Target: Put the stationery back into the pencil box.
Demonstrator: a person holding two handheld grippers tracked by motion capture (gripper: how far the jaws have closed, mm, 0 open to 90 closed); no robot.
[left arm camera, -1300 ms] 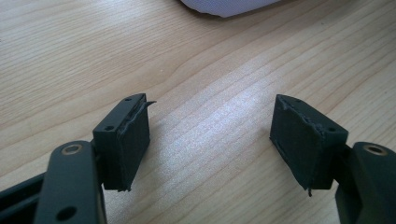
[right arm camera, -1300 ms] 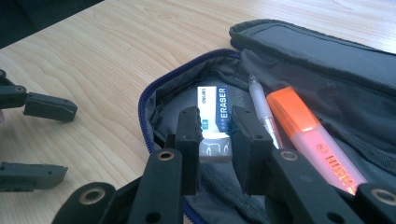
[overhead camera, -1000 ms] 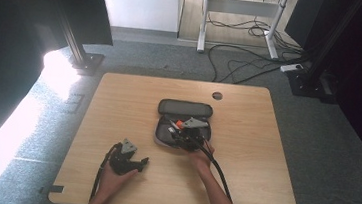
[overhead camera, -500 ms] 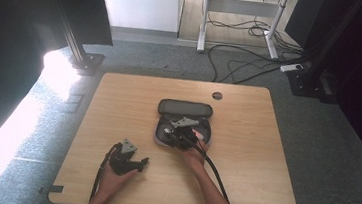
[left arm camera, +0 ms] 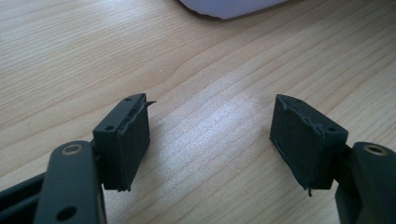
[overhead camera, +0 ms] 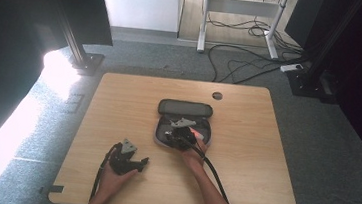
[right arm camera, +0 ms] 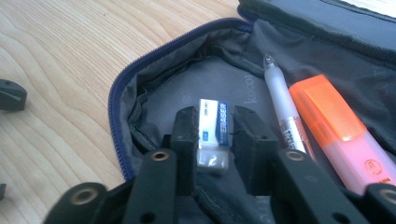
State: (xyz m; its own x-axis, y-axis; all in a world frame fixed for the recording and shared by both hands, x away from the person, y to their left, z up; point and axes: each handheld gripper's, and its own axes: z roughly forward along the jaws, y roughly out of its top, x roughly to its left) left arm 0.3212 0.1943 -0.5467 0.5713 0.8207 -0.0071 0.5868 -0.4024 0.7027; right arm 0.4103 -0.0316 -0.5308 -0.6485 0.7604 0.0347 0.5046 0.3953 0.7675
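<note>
We are counting two hand-held grippers over one wooden counter (overhead camera: 118, 106). The right hand-held gripper (right arm camera: 213, 126) is sitting inside one open grey pencil case (right arm camera: 154, 93), which is lying near the middle of the counter with its lid folded back. Between its two black jaws we are seeing one white eraser (right arm camera: 214, 135) with a blue printed sleeve, resting on the case lining; the jaws have just been opening, and the pads are standing just beside the eraser's sides, so we are reading the hold as loosened rather than clamped, though a fine gap is hard to tell. Beside the eraser, to its right in the right gripper view, we are counting one white pen (right arm camera: 282, 105) and one orange highlighter (right arm camera: 341, 135), lying side by side in the case. The left hand-held gripper (left arm camera: 212, 140) is resting low over bare wood near the counter's front edge, well apart from the case, with its jaws standing wide apart and nothing between them. In the high view we are counting two forearms coming in from the bottom edge.
</note>
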